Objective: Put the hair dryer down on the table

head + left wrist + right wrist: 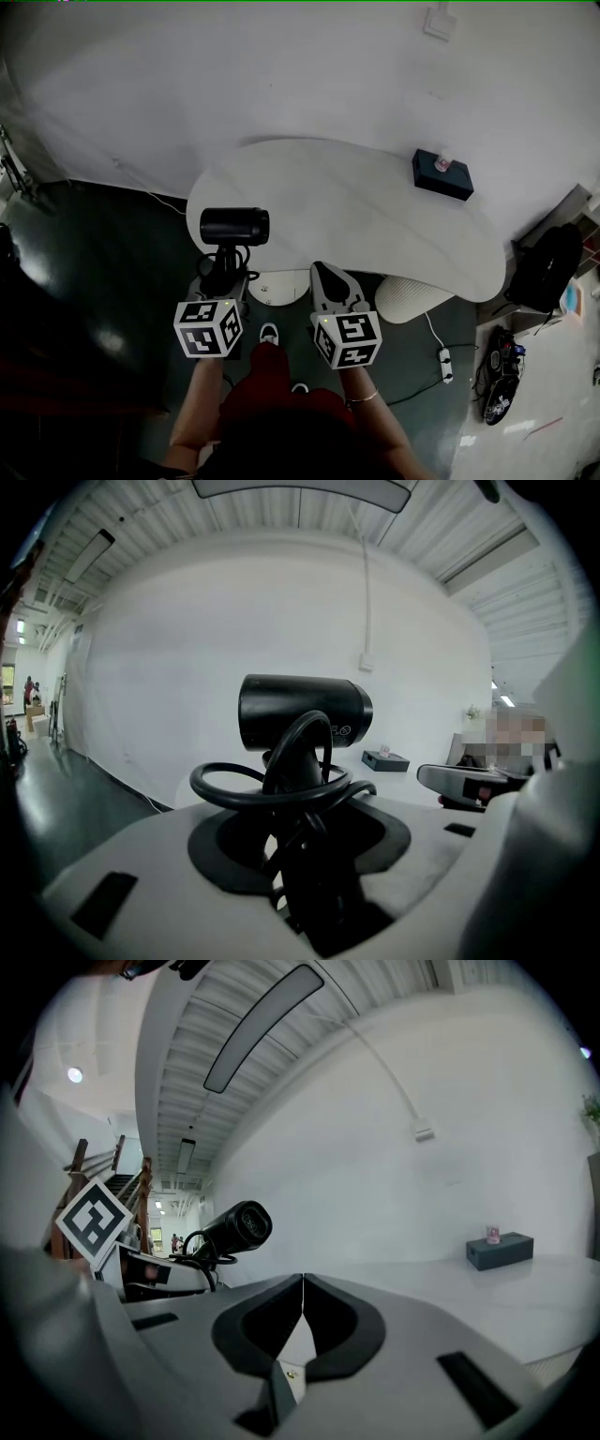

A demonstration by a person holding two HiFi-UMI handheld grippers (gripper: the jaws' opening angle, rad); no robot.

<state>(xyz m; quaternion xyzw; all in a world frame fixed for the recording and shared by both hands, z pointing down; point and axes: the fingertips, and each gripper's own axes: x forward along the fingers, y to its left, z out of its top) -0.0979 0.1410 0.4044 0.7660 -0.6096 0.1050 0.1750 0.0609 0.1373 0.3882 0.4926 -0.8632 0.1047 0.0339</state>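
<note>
Hair dryer [234,226] is gripped by its handle between the jaws of the left gripper [225,270]. Its black barrel is carried crosswise just above the jaw tips. Black cord [272,787] is looped round the handle right at the jaws. The dryer is held ahead of that gripper, at the near edge of the white table [375,216]. Right gripper [330,274], just beside the left, is seen with its jaws pressed together and nothing between them. A dark box [442,173] is seen well ahead of it, to its right.

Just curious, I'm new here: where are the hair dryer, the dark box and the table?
hair dryer [234,226], head view, its barrel.
dark box [457,177], head view, its right half.
table [356,216], head view, its bare top.
</note>
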